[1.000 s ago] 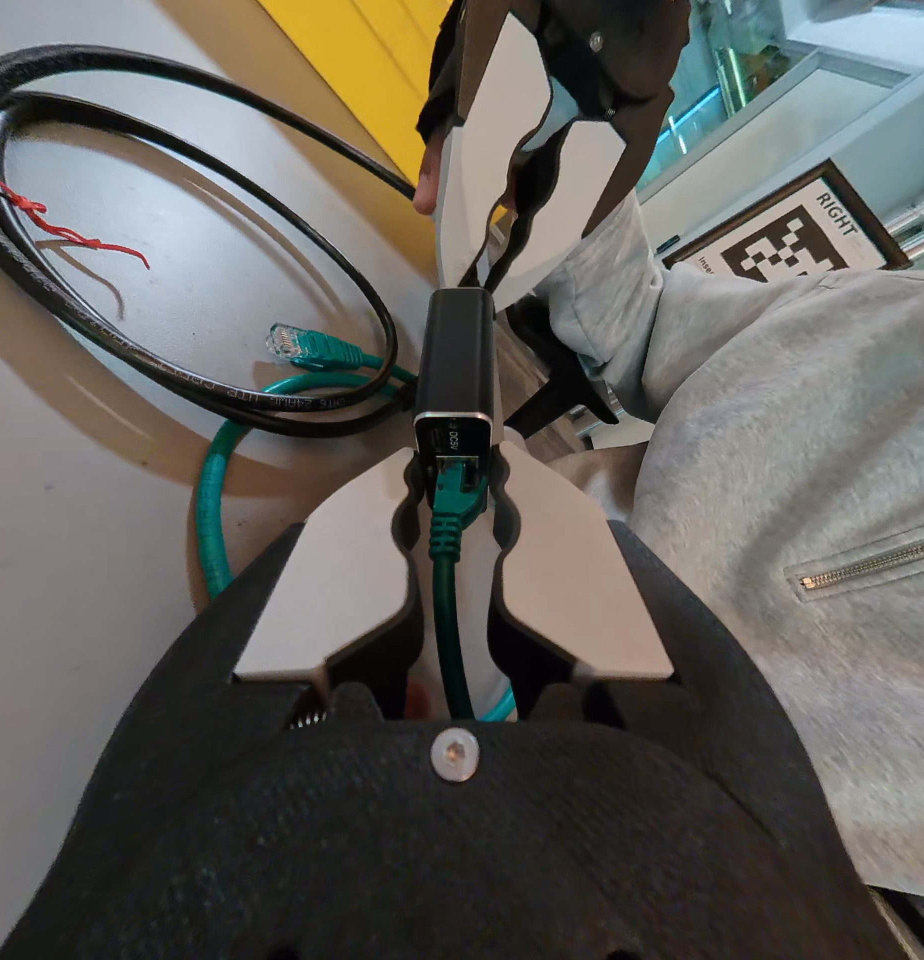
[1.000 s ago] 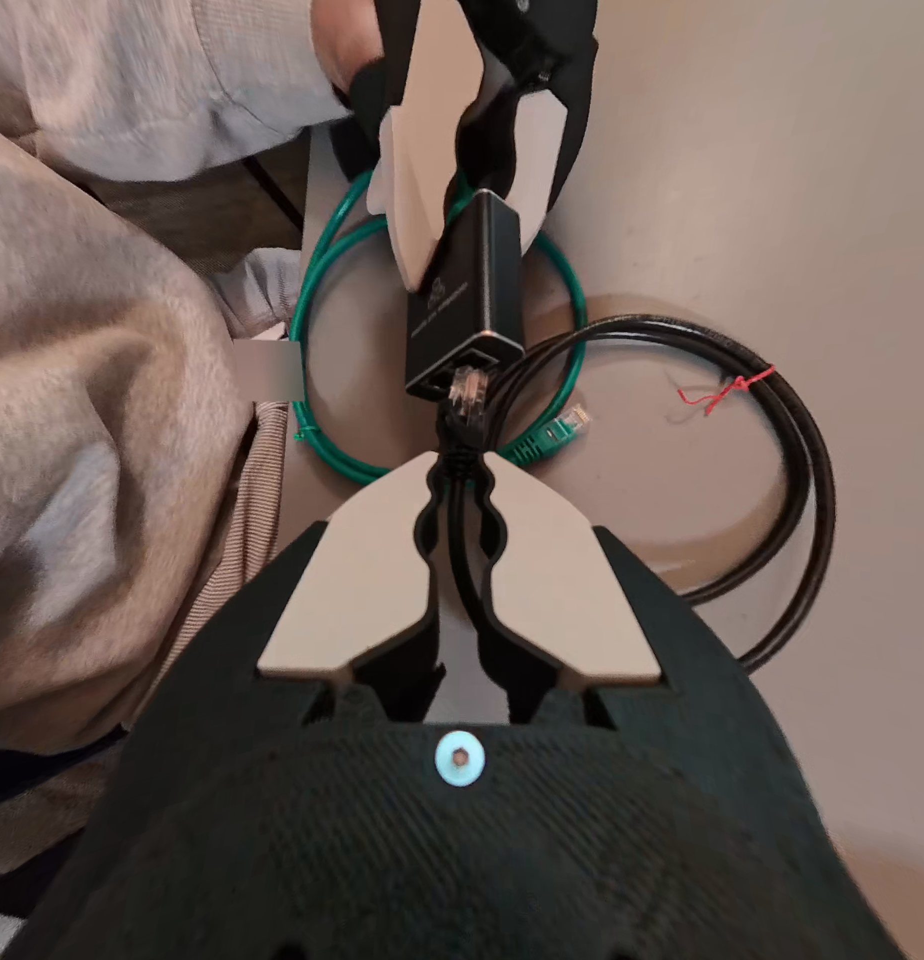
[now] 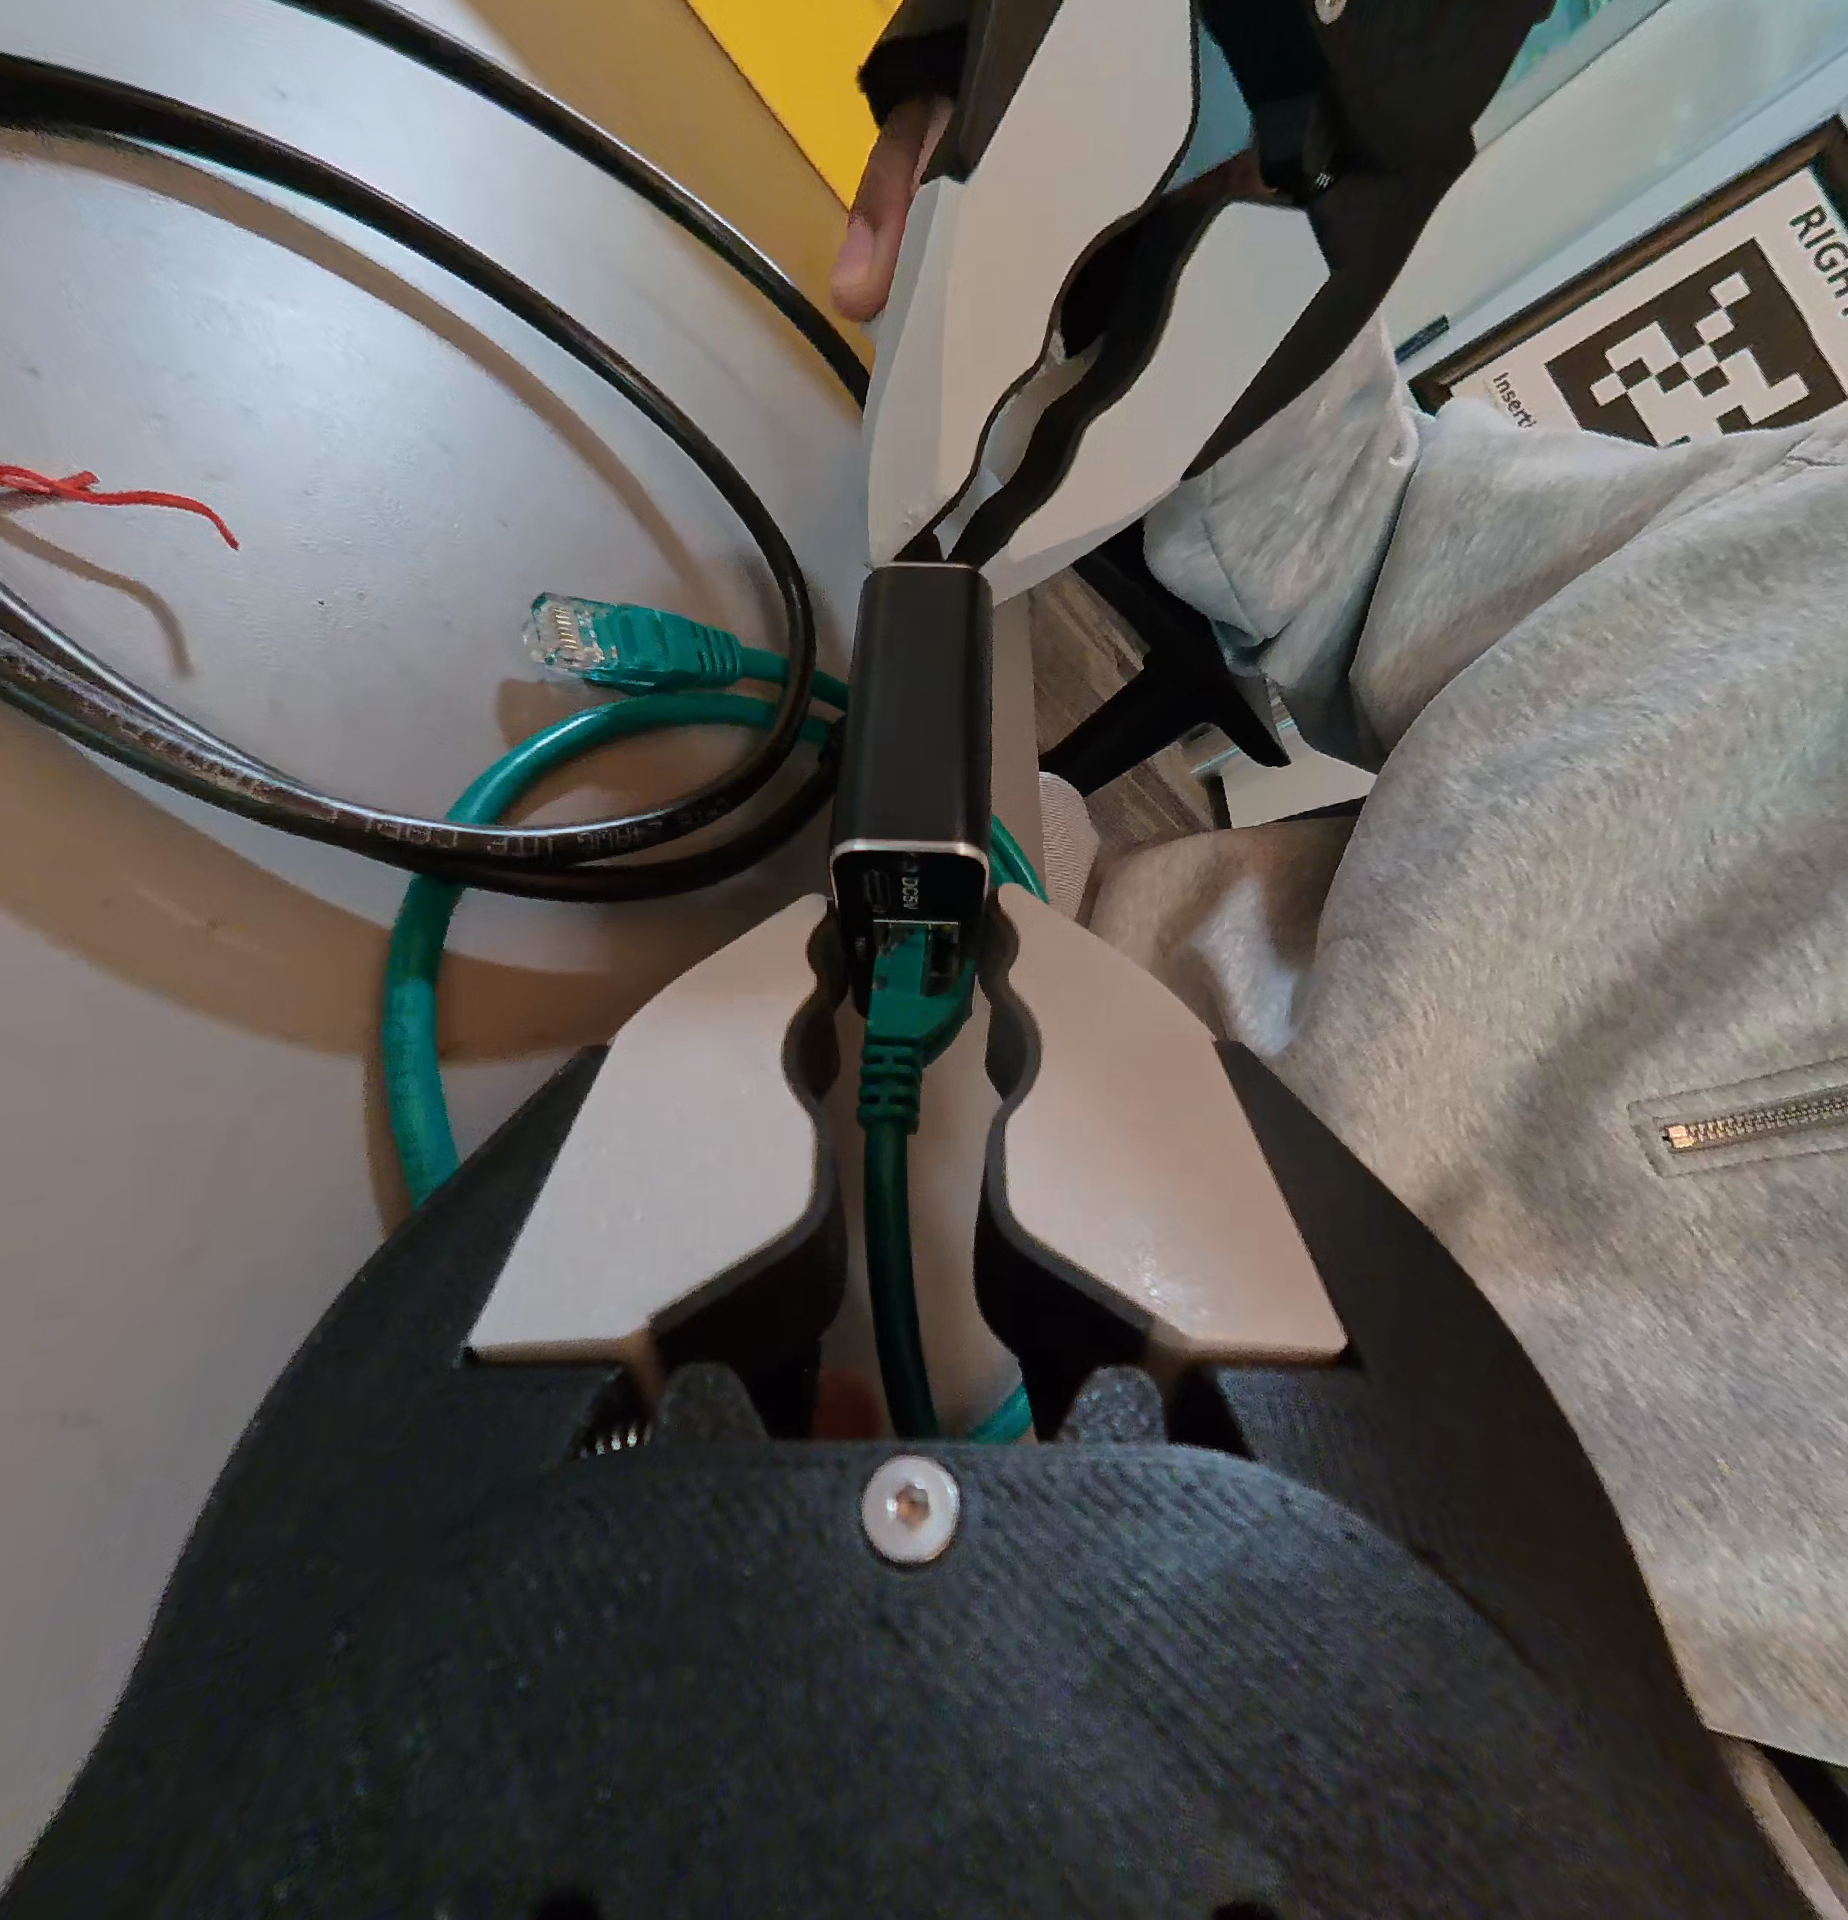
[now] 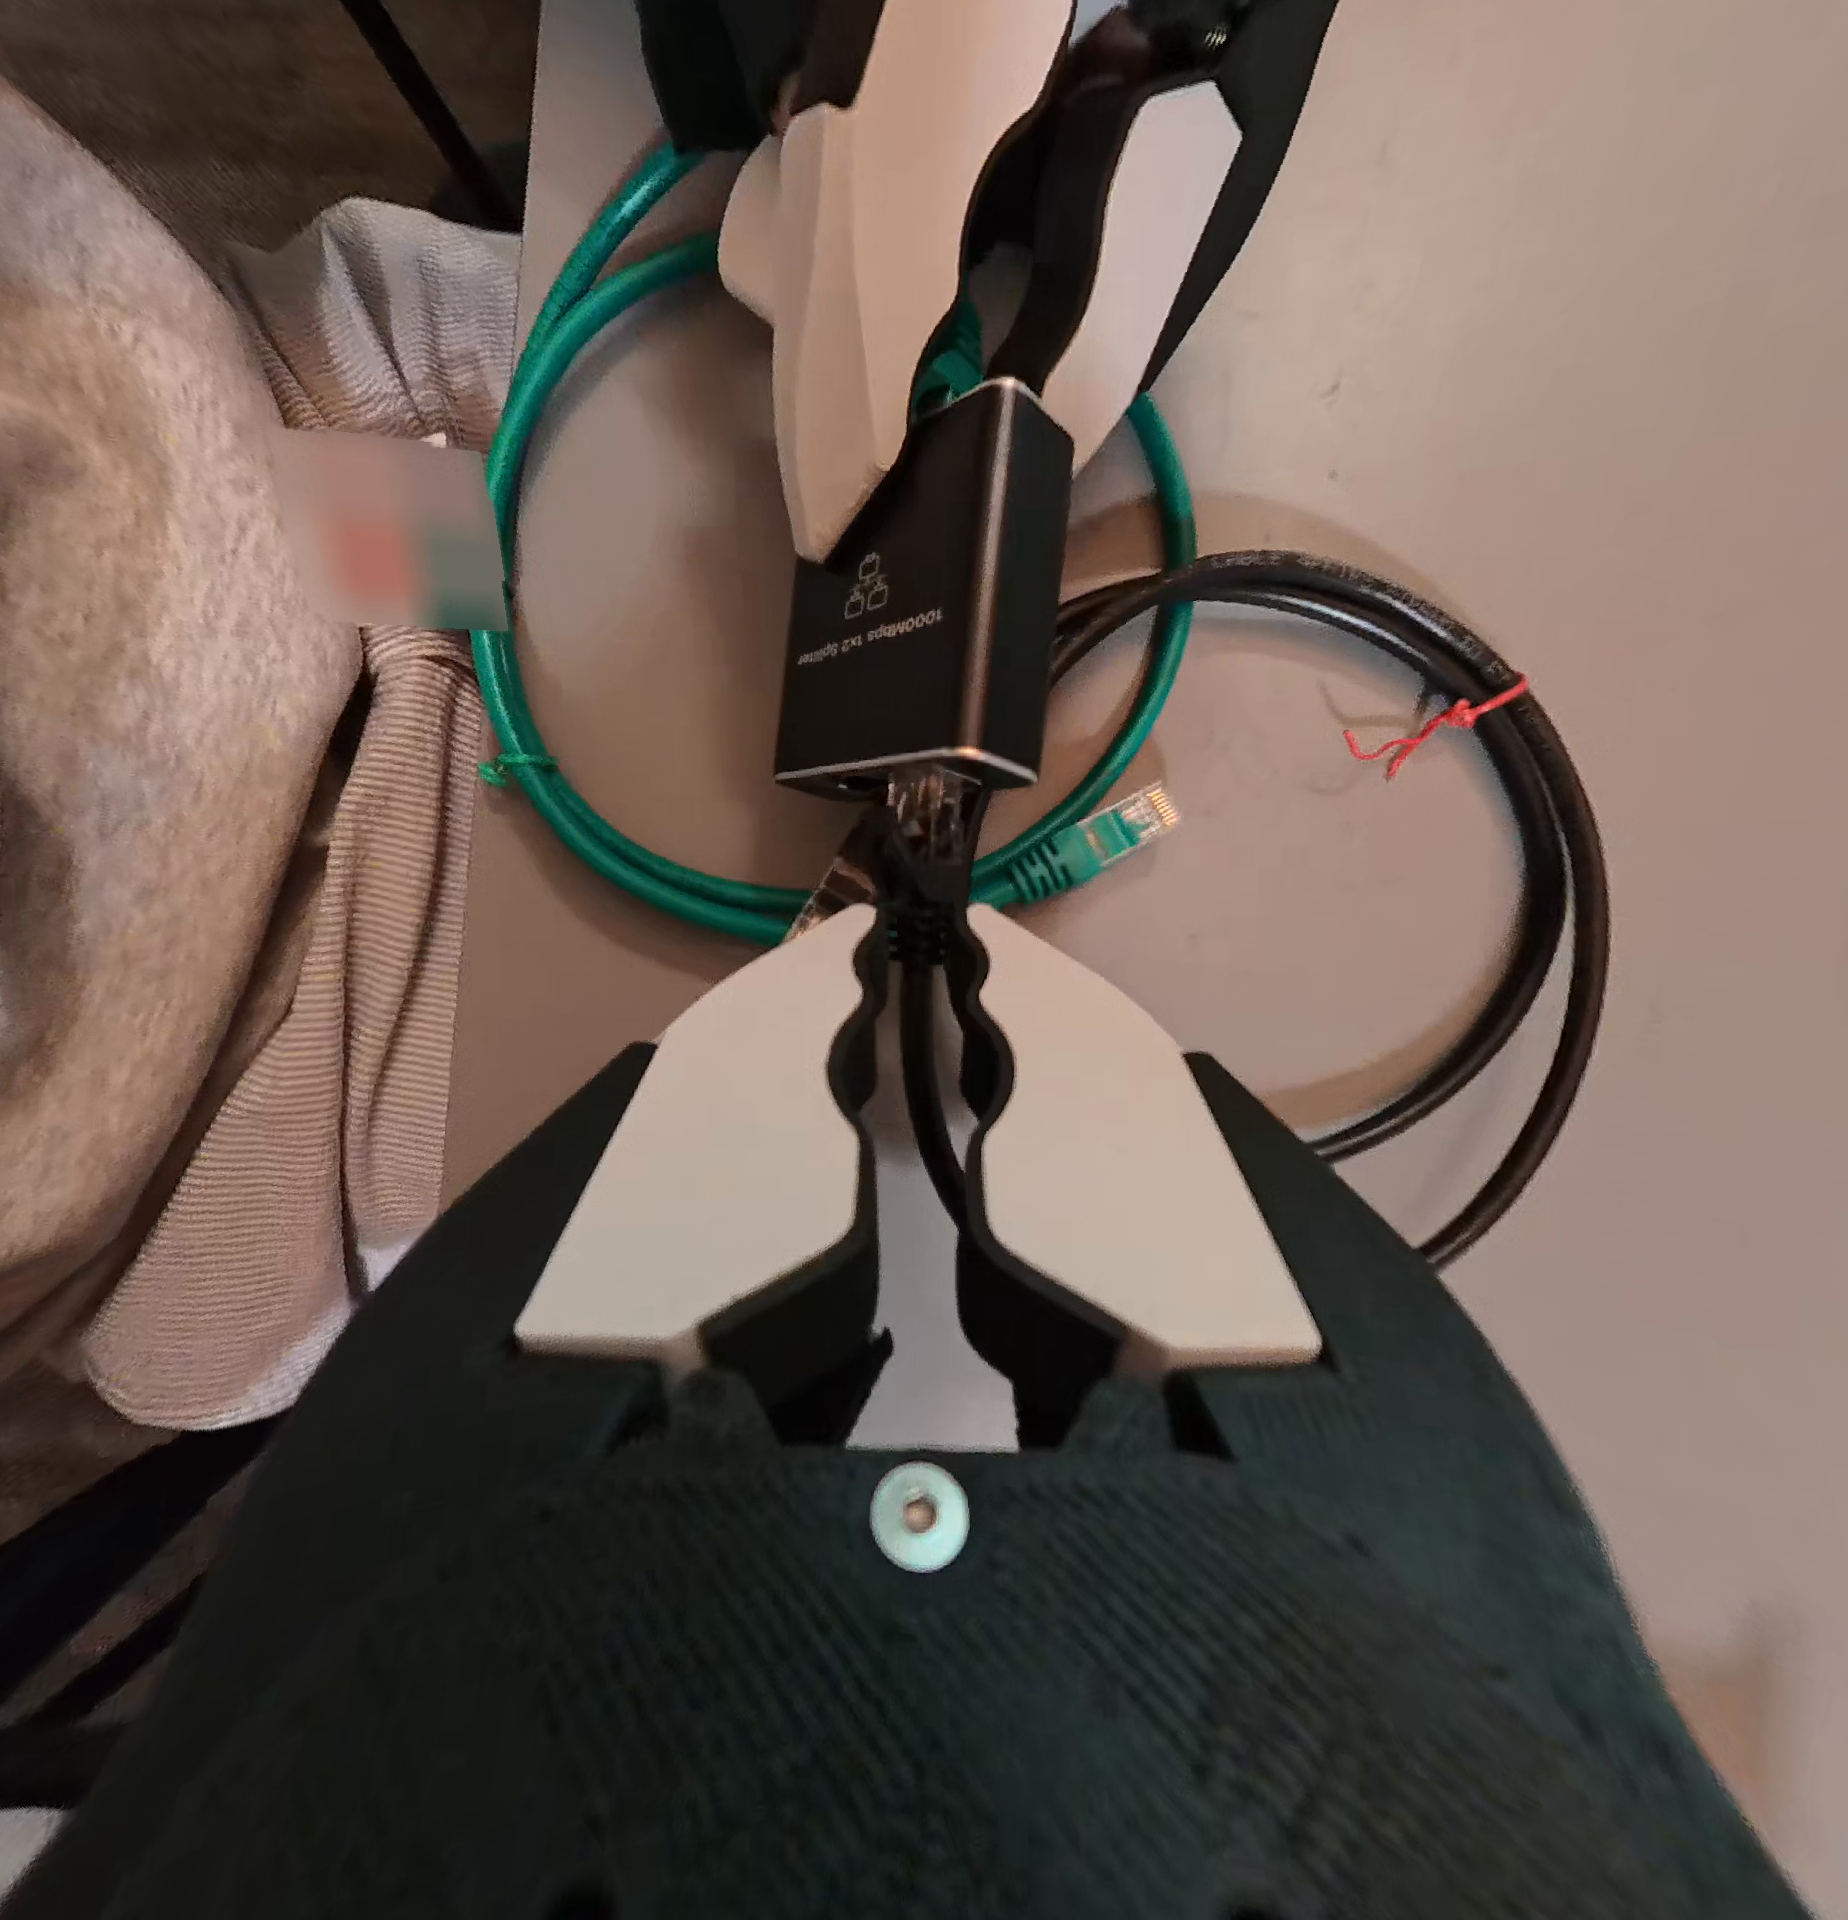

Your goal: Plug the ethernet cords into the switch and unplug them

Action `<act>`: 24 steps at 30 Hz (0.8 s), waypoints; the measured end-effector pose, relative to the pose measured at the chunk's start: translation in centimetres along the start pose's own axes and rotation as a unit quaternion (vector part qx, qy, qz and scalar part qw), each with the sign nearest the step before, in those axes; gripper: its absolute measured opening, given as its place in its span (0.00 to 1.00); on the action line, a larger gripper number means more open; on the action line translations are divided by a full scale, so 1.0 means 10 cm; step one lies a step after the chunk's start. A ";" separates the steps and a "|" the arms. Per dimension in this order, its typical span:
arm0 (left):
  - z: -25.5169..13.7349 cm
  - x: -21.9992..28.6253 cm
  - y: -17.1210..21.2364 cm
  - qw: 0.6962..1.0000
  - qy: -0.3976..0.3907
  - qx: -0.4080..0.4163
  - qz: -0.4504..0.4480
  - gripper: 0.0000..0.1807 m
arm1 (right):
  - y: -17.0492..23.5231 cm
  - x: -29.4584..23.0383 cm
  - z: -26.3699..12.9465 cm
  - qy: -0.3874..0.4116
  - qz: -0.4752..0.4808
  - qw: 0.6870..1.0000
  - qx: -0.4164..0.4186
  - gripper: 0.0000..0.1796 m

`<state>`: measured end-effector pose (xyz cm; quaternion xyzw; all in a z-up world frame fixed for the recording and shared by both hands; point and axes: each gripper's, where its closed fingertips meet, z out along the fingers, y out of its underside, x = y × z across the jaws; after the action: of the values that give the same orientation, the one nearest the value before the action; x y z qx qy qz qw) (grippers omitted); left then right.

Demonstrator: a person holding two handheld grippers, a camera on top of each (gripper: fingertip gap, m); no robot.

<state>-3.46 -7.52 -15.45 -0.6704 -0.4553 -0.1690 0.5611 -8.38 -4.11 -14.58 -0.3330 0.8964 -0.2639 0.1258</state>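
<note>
The small black switch (image 3: 909, 727) is held off the table between the two grippers. My left gripper (image 3: 912, 914) is shut on the sides of its near end, where the green cord's plug (image 3: 904, 987) sits in a port. In the right wrist view my right gripper (image 4: 918, 920) is shut on the boot of the black cord (image 4: 925, 1091). Its clear plug (image 4: 925, 800) is partly inside a port on the switch's (image 4: 920, 623) facing end. The right gripper shows beyond the switch in the left wrist view (image 3: 961, 540), and the left gripper shows at the top of the right wrist view (image 4: 961, 416).
The green cord's free plug (image 3: 587, 639) lies on the pale table (image 3: 172, 1091). The coiled black cord (image 3: 380, 821) carries a red tie (image 3: 99, 488). A person's grey sleeve and jacket (image 3: 1522, 831) fill the right side. A framed marker card (image 3: 1709, 343) stands behind.
The right gripper has pushed the black cord's clear plug a little deeper into the switch port. The switch sits closer in the right wrist view. The left gripper's hold is unchanged.
</note>
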 end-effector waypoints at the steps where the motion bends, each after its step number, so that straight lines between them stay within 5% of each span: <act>1: 0.00 0.00 0.00 1.000 0.001 0.002 -0.002 0.13 | -0.02 0.01 -0.01 -0.002 0.004 1.000 0.014 0.06; 15: 0.00 -0.02 0.00 1.000 -0.006 -0.003 0.000 0.13 | -0.13 0.04 -0.01 -0.029 0.036 0.994 0.096 0.05; 24: 0.00 -0.04 -0.12 1.000 -0.001 0.025 -0.002 0.14 | -0.07 -0.09 0.32 -0.040 0.014 0.998 0.043 0.06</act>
<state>-4.66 -7.74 -15.03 -0.6554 -0.4612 -0.1586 0.5767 -6.11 -5.22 -16.76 -0.3248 0.8833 -0.2868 0.1790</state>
